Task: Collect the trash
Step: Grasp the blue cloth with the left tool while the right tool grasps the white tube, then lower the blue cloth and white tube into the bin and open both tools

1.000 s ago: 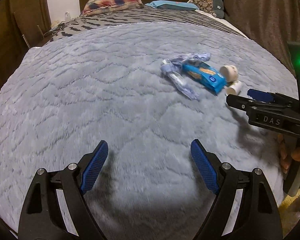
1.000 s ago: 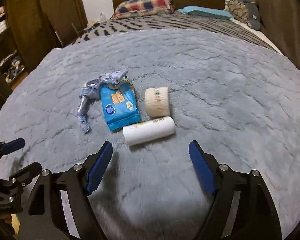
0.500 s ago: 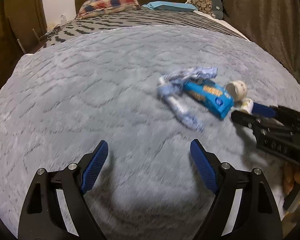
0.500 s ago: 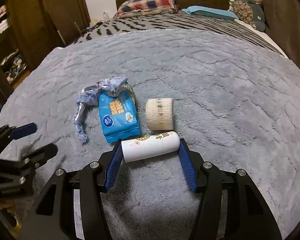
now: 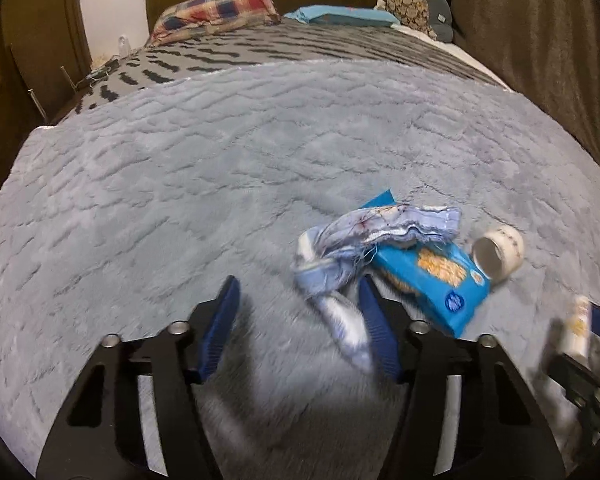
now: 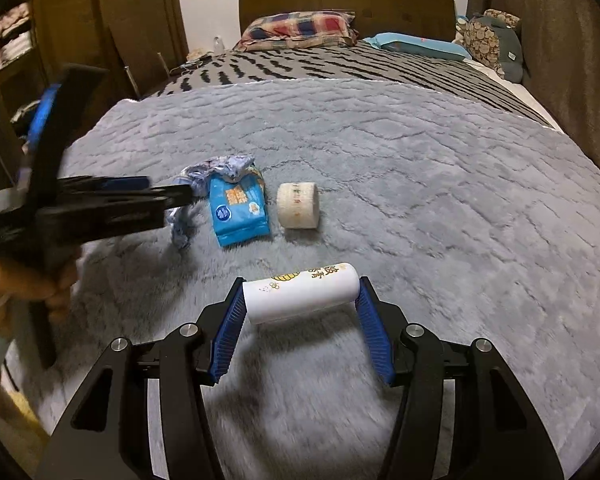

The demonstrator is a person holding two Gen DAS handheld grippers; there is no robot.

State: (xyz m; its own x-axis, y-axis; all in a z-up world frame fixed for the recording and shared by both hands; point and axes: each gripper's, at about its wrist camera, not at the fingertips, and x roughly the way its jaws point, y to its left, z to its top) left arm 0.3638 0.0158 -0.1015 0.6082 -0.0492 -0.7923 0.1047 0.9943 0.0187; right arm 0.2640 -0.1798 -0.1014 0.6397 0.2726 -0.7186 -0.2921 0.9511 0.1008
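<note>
Grey plush blanket [image 6: 420,184] covers the bed; on it lie a blue snack packet [image 6: 239,210], a crumpled pale-blue wrapper [image 5: 364,248] and a cream tape roll [image 6: 299,205]. Right gripper [image 6: 300,312] clamps a white paper tube [image 6: 302,294] endwise. Left gripper [image 5: 300,320], jaws just closing and half-open, straddles the wrapper's tail without pinching it.

Left gripper [image 6: 172,200] motion-blurred, hides pt of crumpled wrapper [image 6: 220,168].

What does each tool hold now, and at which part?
The right tool holds the white paper cup end to end. The left tool, just closing, has the crumpled wrapper's tail between its jaws, not yet gripped.
</note>
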